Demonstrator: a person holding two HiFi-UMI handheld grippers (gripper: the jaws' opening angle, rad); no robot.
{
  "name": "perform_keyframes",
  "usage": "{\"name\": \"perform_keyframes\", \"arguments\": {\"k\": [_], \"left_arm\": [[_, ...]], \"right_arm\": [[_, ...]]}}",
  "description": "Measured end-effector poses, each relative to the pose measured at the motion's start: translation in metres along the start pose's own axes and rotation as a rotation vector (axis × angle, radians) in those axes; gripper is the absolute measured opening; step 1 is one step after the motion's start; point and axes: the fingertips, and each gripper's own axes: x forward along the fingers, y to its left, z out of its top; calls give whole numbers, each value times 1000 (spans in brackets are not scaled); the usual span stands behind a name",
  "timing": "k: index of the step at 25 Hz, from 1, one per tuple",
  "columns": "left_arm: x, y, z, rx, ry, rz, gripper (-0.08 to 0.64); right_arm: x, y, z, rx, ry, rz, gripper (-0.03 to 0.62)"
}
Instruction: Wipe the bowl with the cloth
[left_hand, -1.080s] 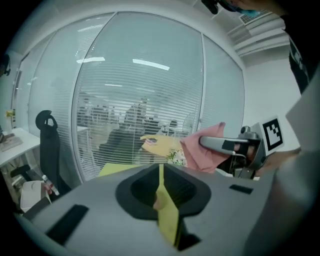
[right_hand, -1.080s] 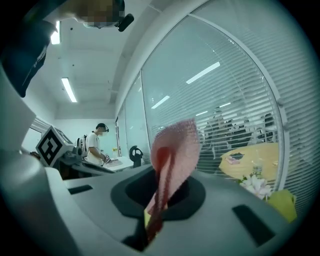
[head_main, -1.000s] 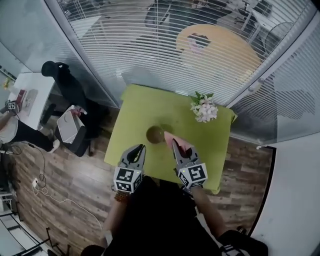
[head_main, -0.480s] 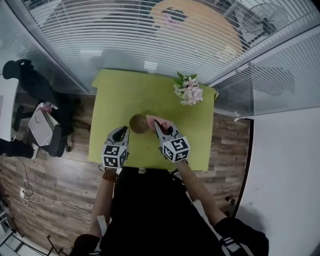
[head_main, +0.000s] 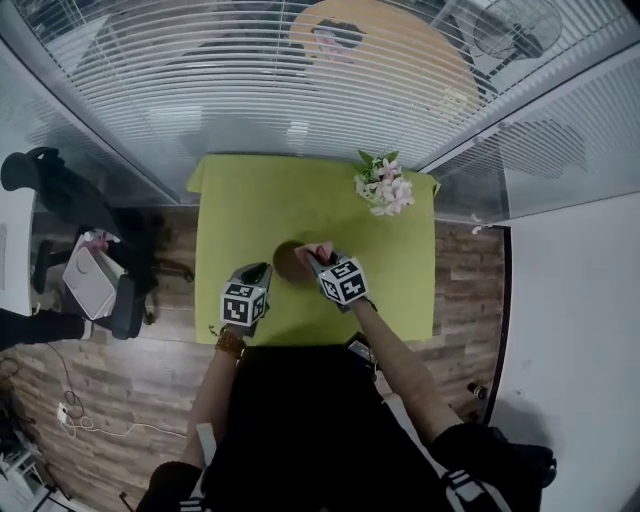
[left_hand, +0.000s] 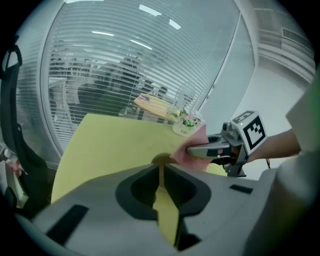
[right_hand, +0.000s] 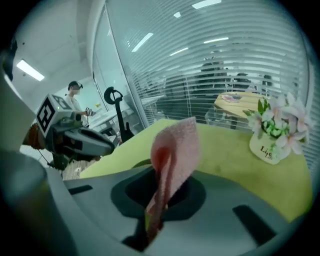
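A small brown bowl (head_main: 288, 260) stands near the middle of the yellow-green table (head_main: 250, 200). My right gripper (head_main: 316, 258) is shut on a pink cloth (head_main: 321, 249), which hangs just at the bowl's right rim. In the right gripper view the cloth (right_hand: 175, 147) sticks up, folded, from between the closed jaws. My left gripper (head_main: 262, 271) is shut with nothing in it, just left of the bowl near the table's front edge. The left gripper view shows the bowl's rim (left_hand: 160, 159) just past the closed jaws, with the cloth (left_hand: 186, 152) and the right gripper (left_hand: 212, 148) beside it.
A vase of pink and white flowers (head_main: 383, 186) stands at the table's far right corner. A glass wall with blinds (head_main: 250, 90) runs close behind the table. A chair (head_main: 95, 280) stands on the wooden floor to the left.
Both grippers have come down and forward toward the bowl. The pink cloth has moved with the right gripper and now hangs at the bowl's right rim. Both stay shut.
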Motion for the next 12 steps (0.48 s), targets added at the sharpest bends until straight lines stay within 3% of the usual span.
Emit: {"name": "perform_keyframes", "arguments": {"k": [3, 9, 12], "left_arm": [[13, 9, 4, 23, 26, -9, 35], [40, 16, 4, 34, 67, -30, 35], [50, 18, 4, 32, 85, -34, 37]], "right_arm": [[17, -4, -8, -63, 63, 1, 12], [37, -26, -17, -42, 125, -64, 20], [38, -34, -22, -43, 156, -84, 128]]}}
